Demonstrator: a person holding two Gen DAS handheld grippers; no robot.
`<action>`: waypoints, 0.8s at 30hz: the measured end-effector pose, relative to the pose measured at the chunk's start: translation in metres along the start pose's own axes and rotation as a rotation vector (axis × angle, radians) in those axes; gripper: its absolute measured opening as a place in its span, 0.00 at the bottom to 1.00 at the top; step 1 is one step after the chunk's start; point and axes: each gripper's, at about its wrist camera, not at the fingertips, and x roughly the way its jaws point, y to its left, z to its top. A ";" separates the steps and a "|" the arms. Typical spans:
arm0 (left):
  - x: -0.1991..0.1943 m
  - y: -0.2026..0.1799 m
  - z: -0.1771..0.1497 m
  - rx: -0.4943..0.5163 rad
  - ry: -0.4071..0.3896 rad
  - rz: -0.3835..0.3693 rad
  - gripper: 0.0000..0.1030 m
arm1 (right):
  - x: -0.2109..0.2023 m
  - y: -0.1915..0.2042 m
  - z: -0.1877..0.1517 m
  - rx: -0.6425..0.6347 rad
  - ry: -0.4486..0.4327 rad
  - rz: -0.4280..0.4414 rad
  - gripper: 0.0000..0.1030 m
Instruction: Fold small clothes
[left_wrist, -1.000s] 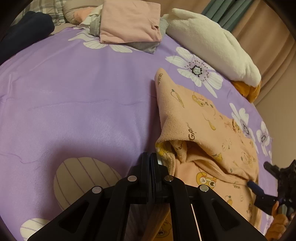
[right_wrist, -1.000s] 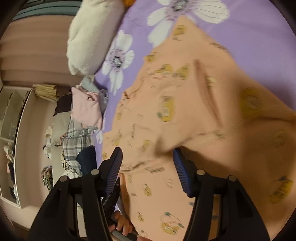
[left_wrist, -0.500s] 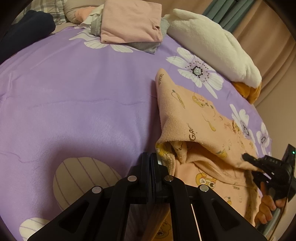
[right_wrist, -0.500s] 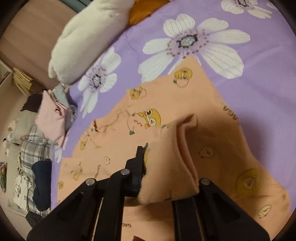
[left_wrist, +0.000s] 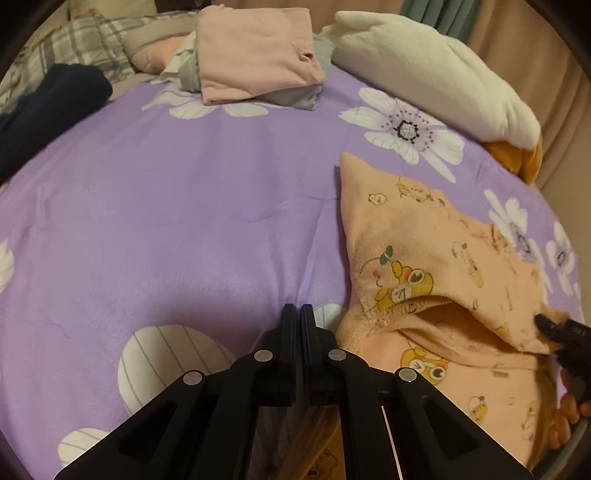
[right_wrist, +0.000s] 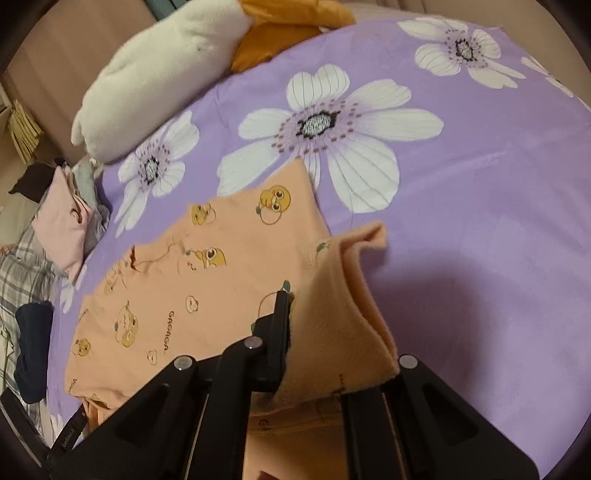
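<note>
An orange child's garment printed with yellow ducks lies on the purple flowered bedspread. My left gripper is shut, at the garment's near left edge; whether it pinches cloth I cannot tell. My right gripper is shut on a fold of the same garment and holds that edge lifted; the cloth drapes over its right finger. The right gripper also shows at the right edge of the left wrist view, gripping the raised flap.
A stack of folded clothes with a pink piece on top sits at the far side of the bed. A white plush pillow with an orange part lies to its right. A dark navy garment and plaid fabric lie at the far left.
My right gripper went from open over the garment to shut on its edge, and has lifted that edge. The left gripper has stayed shut and shifted forward over the bed.
</note>
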 end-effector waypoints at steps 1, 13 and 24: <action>0.001 0.002 0.001 -0.008 0.006 -0.005 0.06 | 0.000 0.000 0.001 0.006 0.014 0.007 0.11; -0.051 -0.003 0.041 0.033 -0.112 -0.071 0.14 | -0.067 0.003 0.013 -0.061 -0.029 0.078 0.44; 0.004 -0.043 0.014 0.389 -0.015 0.083 0.34 | 0.004 -0.017 -0.009 -0.106 0.101 0.163 0.00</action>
